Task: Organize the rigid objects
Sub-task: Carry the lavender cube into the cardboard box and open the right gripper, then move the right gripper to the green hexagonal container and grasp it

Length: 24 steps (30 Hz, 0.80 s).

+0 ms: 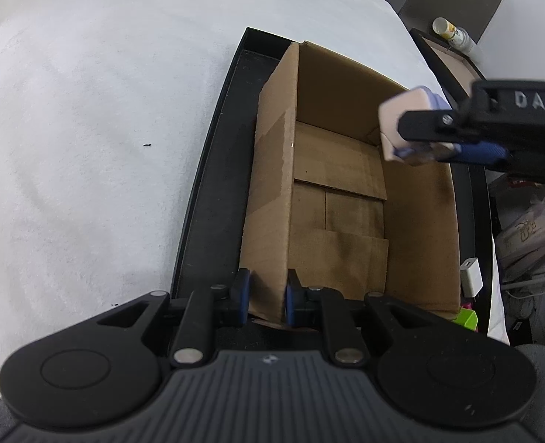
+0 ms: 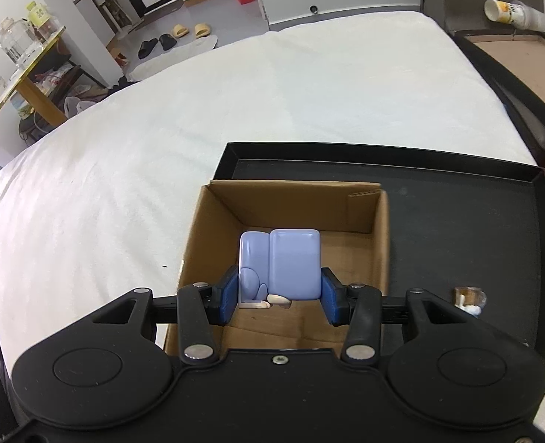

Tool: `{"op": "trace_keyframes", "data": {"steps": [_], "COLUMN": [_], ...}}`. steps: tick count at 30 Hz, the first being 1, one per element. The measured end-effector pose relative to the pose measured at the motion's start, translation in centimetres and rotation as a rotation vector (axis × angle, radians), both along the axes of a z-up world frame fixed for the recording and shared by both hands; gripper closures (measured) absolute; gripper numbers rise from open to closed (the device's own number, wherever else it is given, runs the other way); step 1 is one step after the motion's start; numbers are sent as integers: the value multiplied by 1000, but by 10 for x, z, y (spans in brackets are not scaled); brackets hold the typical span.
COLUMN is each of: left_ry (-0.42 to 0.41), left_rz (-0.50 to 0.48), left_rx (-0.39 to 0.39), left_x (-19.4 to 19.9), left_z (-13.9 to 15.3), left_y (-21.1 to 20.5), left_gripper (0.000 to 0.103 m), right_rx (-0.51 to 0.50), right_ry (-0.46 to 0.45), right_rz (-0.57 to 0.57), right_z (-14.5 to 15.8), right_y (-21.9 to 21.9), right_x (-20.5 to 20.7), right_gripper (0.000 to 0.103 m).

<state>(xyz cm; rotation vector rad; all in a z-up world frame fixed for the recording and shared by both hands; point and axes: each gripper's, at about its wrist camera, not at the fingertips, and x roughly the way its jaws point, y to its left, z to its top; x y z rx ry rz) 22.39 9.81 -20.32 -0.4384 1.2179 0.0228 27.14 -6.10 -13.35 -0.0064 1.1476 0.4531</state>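
An open cardboard box (image 1: pixel 338 170) stands in a black tray (image 1: pixel 217 155) on a white bed. My left gripper (image 1: pixel 268 297) is shut on the box's near-left wall, one pad on each side. My right gripper (image 2: pixel 279 297) is shut on a lavender blocky toy figure (image 2: pixel 283 264) and holds it above the open box (image 2: pixel 346 258). In the left wrist view the right gripper (image 1: pixel 420 136) comes in from the right over the box's far right rim, with the toy (image 1: pixel 401 118) showing a cream face. The box interior looks empty.
The black tray (image 2: pixel 456 229) extends right of the box; a small clear object (image 2: pixel 469 299) lies on it. A white charger (image 1: pixel 471 277) and a green block (image 1: pixel 466 319) sit by the box's near right corner. A bedside stand with a cup (image 2: pixel 508 13) is far right.
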Motion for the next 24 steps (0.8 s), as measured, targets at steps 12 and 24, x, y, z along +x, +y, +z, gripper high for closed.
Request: {"op": "trace_keyframes", "data": {"steps": [12, 24], "left_ry": [7, 6], "left_rz": [8, 32], "left_rx": [-9, 16], "left_x": [2, 2], "left_z": [-1, 1], "left_y": [-1, -3], "left_gripper": [86, 86], "right_rx": [65, 21], "right_ry": [-51, -49], "right_rz": [23, -24], "right_z": [18, 22], "right_y": [10, -34], "right_x": [1, -16], "right_gripper": [50, 30]}}
